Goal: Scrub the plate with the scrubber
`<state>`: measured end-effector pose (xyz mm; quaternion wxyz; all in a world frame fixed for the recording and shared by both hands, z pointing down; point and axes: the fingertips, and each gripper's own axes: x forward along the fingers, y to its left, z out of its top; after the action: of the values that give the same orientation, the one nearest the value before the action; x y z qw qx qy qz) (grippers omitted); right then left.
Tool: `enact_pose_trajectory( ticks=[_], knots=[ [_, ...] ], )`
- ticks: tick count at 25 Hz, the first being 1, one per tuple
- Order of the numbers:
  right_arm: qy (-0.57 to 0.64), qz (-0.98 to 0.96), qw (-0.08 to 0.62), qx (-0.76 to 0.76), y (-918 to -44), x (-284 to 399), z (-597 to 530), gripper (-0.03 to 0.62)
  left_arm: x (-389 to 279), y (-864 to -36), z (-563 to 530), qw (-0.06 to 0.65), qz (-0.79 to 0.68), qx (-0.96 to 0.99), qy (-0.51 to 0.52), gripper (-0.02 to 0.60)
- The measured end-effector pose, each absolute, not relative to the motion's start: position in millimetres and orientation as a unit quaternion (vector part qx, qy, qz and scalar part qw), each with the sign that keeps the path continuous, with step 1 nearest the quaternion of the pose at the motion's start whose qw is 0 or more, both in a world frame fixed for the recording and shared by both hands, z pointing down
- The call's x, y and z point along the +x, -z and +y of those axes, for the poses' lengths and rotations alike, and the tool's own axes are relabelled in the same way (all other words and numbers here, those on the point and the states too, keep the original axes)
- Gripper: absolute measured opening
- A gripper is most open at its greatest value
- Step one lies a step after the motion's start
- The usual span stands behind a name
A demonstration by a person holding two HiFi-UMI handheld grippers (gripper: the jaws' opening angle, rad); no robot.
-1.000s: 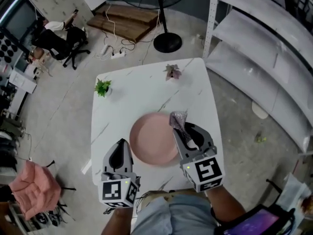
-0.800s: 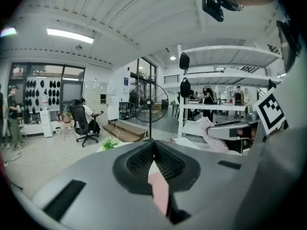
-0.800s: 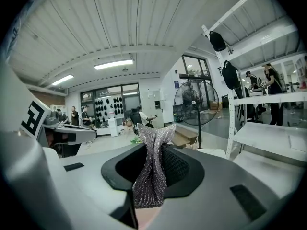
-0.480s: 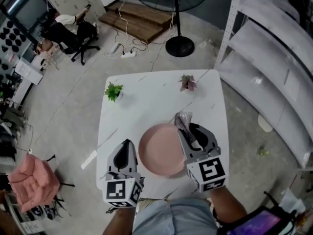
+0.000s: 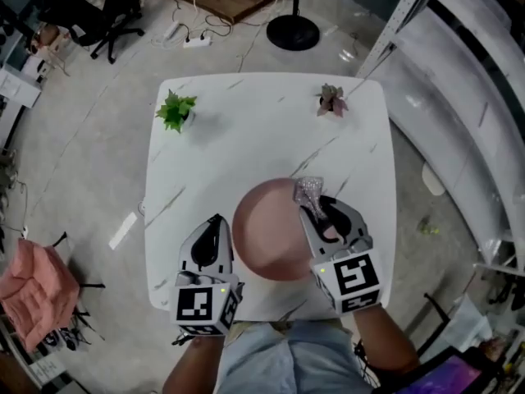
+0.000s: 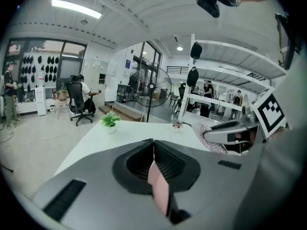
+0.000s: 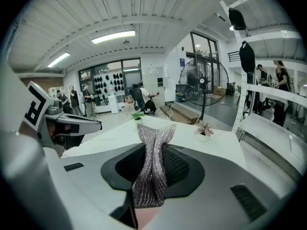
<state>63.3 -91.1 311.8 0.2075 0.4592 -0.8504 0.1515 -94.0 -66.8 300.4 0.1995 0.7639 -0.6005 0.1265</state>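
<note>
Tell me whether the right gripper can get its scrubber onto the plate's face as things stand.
Probably yes. The right gripper holds the scrubber at the plate's far right rim, nothing lies on the plate, and the left gripper grips only its left edge.

Both grippers are held low in front of the torso, side by side, with their jaws directed forward. The left gripper [image 5: 215, 225] is closed on the rim of the plate [image 5: 267, 230]. The right gripper [image 5: 317, 210] is clamped on the scrubber [image 5: 309, 190], which is held upright between its jaws.
</note>
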Motion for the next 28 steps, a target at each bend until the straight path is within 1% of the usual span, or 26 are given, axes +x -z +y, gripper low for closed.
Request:
enact_pose_trajectory(
  ticks=[4,5,8,10,14,19,21,24,26,28],
  knots=[
    [-0.174,-0.84,0.261,0.443,-349.5,56.3,-74.6,0.127,-93.9,-344.1,-57.7,0.254,-0.576,0.763,-0.145,0.009],
    [-0.18,-0.837,0.271,0.441,-358.9,54.1,-72.1,0.127,-93.8,-356.2,-56.6,0.269,-0.569,0.762,-0.151,0.019],
    [-0.179,-0.831,0.295,0.436,-386.0,45.6,-75.9,0.13,-95.5,-390.4,-63.1,0.307,-0.548,0.763,-0.153,0.085],
    [-0.176,-0.83,0.306,0.432,-398.0,41.3,-77.2,0.132,-95.5,-406.2,-65.5,0.323,-0.537,0.764,-0.154,0.109],
    [-0.168,-0.828,0.333,0.419,-412.1,37.2,-74.0,0.134,-94.9,-427.4,-62.2,0.349,-0.521,0.762,-0.162,0.121],
    [-0.163,-0.818,0.358,0.419,-422.7,29.4,-75.2,0.135,-93.1,-454.2,-55.5,0.376,-0.5,0.757,-0.189,0.115],
    [-0.16,-0.813,0.373,0.417,-427.5,28.0,-77.1,0.135,-90.2,-459.2,-53.0,0.378,-0.494,0.755,-0.208,0.066],
    [-0.161,-0.804,0.397,0.412,-437.9,27.9,-78.6,0.146,-87.7,-458.5,-57.4,0.366,-0.497,0.758,-0.213,0.031],
    [-0.169,-0.804,0.403,0.404,-442.3,26.6,-77.4,0.164,-88.1,-457.8,-59.5,0.361,-0.499,0.759,-0.21,0.031],
    [-0.183,-0.812,0.391,0.392,-442.2,23.2,-75.6,0.2,-88.4,-458.6,-59.9,0.36,-0.498,0.761,-0.209,0.029]
  ],
)
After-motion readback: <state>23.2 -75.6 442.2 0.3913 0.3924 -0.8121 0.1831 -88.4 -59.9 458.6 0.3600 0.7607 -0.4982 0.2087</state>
